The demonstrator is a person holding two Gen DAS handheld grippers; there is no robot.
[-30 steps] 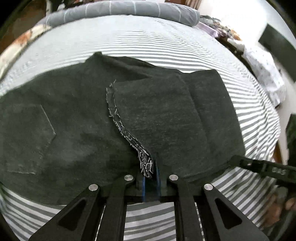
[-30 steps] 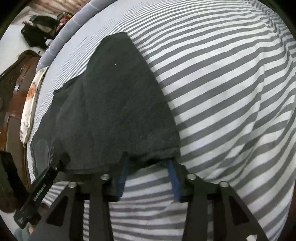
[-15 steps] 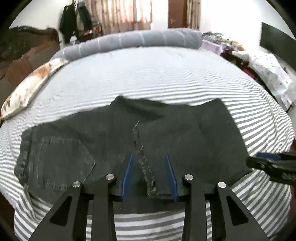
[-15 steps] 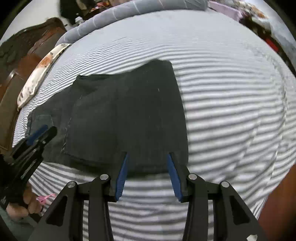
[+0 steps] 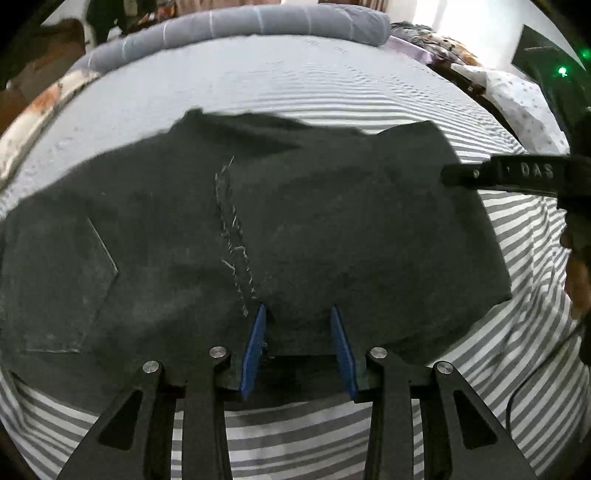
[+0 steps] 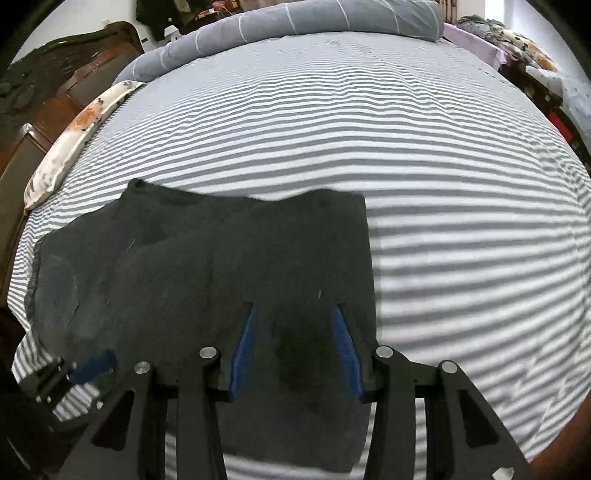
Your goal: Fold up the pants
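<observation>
Dark grey pants point(image 5: 303, 236) lie folded on the striped bed, a back pocket point(image 5: 55, 280) at the left and a frayed hem point(image 5: 236, 243) across the middle. My left gripper point(image 5: 298, 310) is open, its blue pads over the near edge of the folded leg. My right gripper point(image 6: 295, 308) is open above the right end of the pants point(image 6: 207, 266). The right gripper also shows in the left wrist view point(image 5: 480, 173) over the far right corner. The left gripper shows blurred in the right wrist view point(image 6: 85, 365).
The bed sheet point(image 6: 406, 166) is grey and white striped. A rolled grey duvet point(image 6: 288, 22) lies at the far end. A floral pillow point(image 6: 74, 136) and a dark wooden headboard point(image 6: 55, 74) are at the left. Clutter point(image 5: 517, 96) stands right of the bed.
Both grippers have let go of the pants and opened. They rose and pulled back, then came down over the folded pants again. The folded leg lies flat.
</observation>
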